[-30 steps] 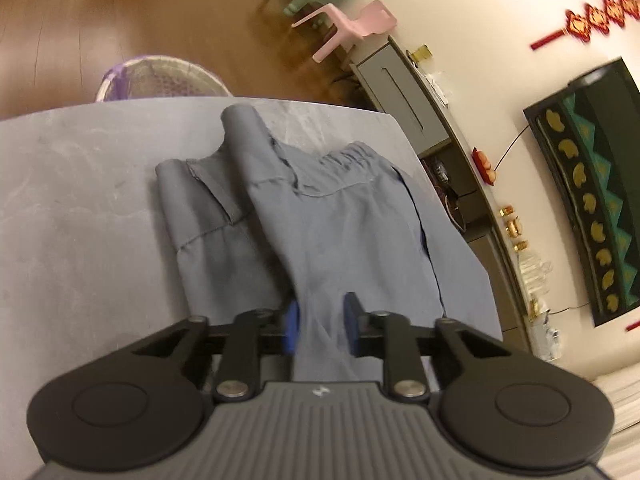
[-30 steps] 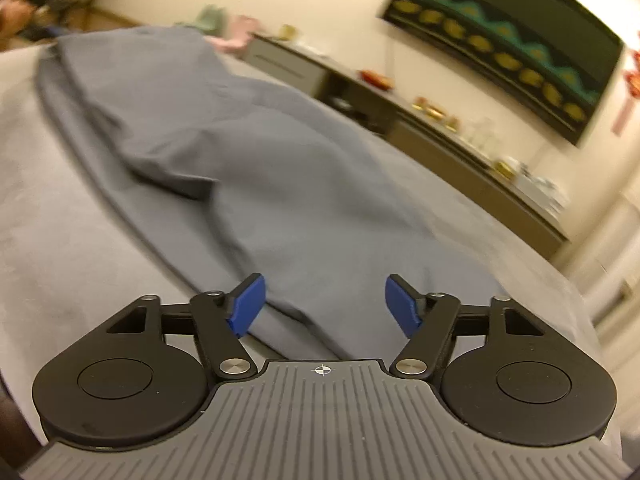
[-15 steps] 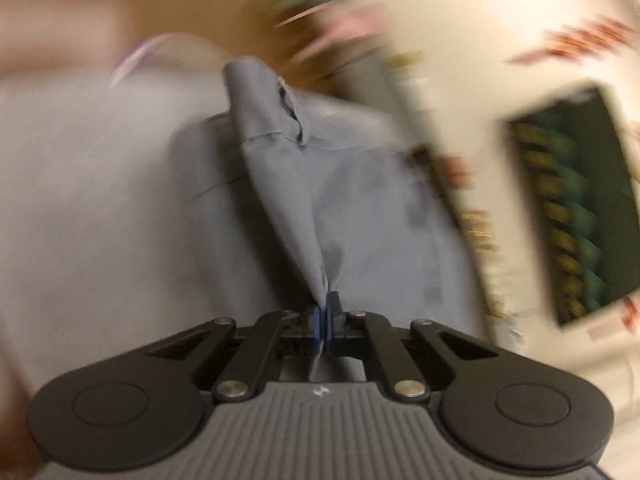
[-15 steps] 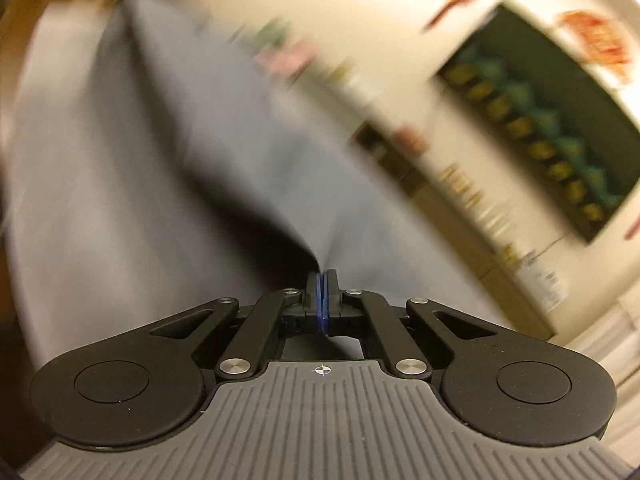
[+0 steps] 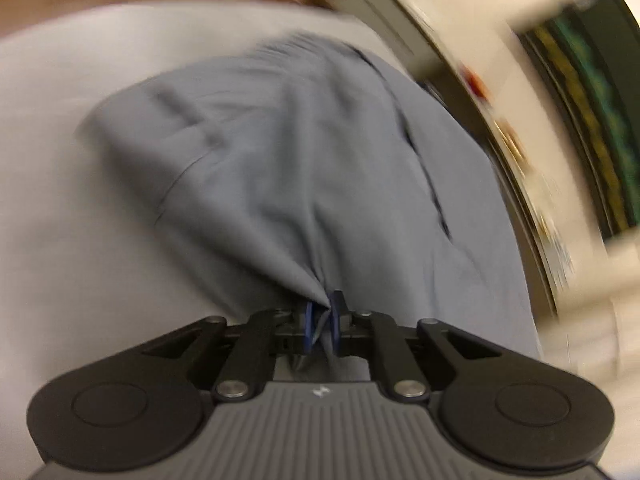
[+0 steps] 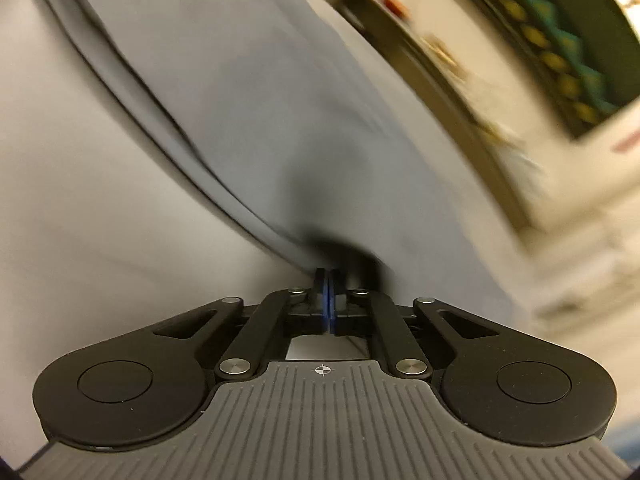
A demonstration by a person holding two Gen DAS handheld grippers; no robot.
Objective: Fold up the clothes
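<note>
The grey garment (image 5: pixel 304 168), apparently shorts or trousers with an elastic waistband at the far end, lies on the pale grey surface (image 5: pixel 60 208), its long axis running from the tools toward the far edge. The left tool (image 5: pixel 321 322) has a bunch of the near hem between its blue pads, its jaws opening slightly. The right tool (image 6: pixel 327 300) is clamped flat on the same near edge of the garment (image 6: pixel 248 92). With the cloth stretching away from both tools, the fold likely carries the hem toward the waistband.
</note>
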